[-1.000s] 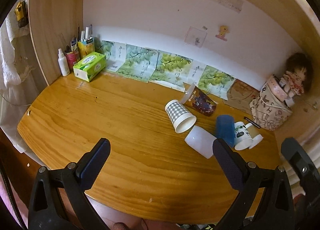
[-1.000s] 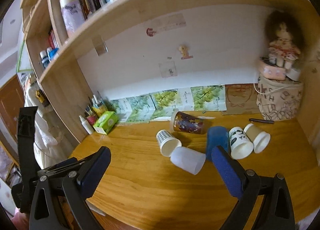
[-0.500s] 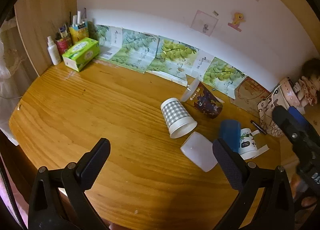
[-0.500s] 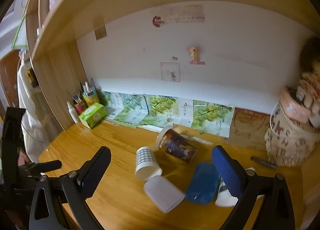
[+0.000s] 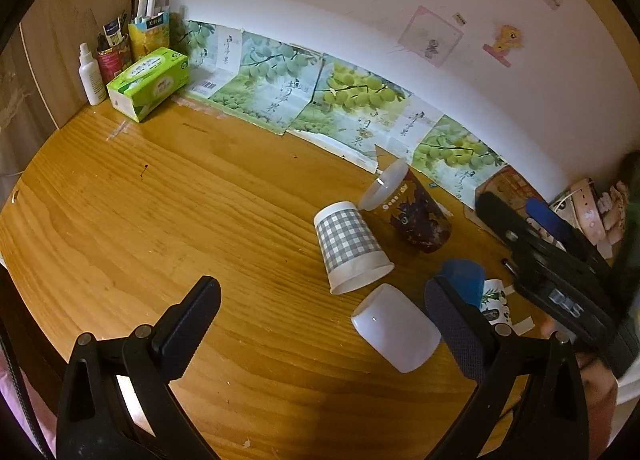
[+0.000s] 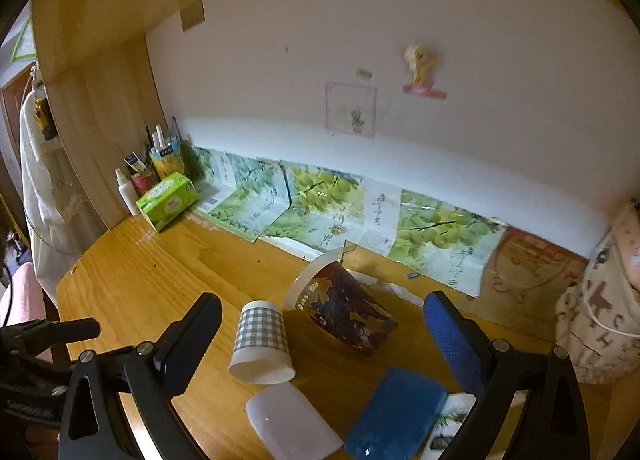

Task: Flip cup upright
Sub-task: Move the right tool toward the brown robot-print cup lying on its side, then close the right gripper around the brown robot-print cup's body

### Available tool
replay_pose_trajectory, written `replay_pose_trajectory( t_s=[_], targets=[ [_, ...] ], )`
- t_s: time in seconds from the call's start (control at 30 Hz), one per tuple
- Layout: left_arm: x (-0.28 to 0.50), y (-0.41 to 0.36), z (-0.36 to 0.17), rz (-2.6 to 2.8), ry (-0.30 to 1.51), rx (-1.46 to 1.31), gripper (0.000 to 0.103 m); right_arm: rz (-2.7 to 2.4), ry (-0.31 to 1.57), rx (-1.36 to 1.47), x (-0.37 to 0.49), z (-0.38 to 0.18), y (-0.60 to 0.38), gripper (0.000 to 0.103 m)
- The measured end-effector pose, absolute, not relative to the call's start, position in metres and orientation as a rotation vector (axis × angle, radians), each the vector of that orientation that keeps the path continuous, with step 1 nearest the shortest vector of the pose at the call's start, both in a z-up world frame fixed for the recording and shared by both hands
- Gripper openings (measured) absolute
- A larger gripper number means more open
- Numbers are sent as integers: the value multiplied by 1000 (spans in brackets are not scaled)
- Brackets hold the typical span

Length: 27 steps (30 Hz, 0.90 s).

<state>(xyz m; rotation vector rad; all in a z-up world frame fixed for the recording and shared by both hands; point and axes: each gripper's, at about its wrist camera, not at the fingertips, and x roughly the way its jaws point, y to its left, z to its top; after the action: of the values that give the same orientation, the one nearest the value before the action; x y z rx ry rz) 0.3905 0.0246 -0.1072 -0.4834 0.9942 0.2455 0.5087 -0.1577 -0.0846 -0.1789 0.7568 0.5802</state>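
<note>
I see both claws spread wide with nothing between their fingers. My left gripper [image 5: 322, 320] hangs above the wooden desk [image 5: 180, 220], and my right gripper [image 6: 322, 336] hangs over the cluster of tipped cups.

I take the checked cup [image 6: 262, 342] as my landmark; it lies on its side with its open rim toward me. Touching its base, just behind it, lies the dark patterned cup [image 6: 344, 314], also on its side. Just in front of the checked cup lies the white cup [image 6: 292, 422], and beside that, to the right, the blue cup [image 6: 394, 412], all tipped over. Right of the blue one I see a white cup with a leaf print [image 5: 494, 300], partly hidden behind my fingers. Far left of the checked cup, by the back wall, stands a green tissue box [image 5: 148, 82].
</note>
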Motion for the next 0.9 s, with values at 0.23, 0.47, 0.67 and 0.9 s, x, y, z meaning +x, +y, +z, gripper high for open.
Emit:
replay_pose_trajectory(
  t_s=[0.23,0.47,0.67,0.9],
  targets=[
    [393,27,-111,274,1007,-447,102,589,823,-192,545,-120,-136,101],
    [397,25,-117,276,1033,-417,102,579,867,-257,567,-156,-126,101],
    [399,20,-120,262,1039,-432,102,574,937,-296,580,-182,-121,101],
    [398,19,-126,278,1056,-448,102,572,1010,-316,590,-204,-115,101]
  ],
)
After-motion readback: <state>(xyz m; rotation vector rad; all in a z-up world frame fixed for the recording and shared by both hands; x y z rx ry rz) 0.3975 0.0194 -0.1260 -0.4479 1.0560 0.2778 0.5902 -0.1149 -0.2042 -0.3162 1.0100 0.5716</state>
